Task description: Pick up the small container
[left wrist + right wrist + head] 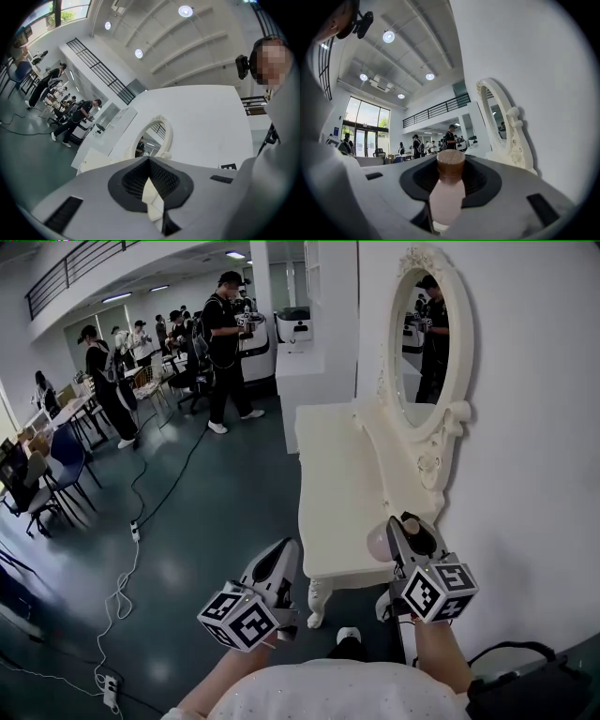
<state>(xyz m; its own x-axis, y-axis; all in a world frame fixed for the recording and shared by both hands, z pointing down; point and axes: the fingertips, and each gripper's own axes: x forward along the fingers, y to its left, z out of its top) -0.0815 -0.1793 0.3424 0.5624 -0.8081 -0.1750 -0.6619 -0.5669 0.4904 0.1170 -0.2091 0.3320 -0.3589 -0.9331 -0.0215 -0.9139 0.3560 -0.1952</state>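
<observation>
The small container (447, 194) is a pale pink bottle with a brown cap (450, 164). It stands between the jaws of my right gripper (449, 206), which is shut on its body. In the head view the right gripper (403, 529) hangs over the near right corner of the white vanity table (337, 493), and the pink container (379, 544) shows at its left side. My left gripper (281, 557) is held off the table's near left edge, over the floor. Its jaws (152, 190) are together with nothing in them.
An oval mirror (422, 343) in an ornate white frame stands at the table's right against the white wall. Cables (127, 568) trail over the dark floor on the left. Several people (225, 343), desks and chairs (56, 465) fill the far room.
</observation>
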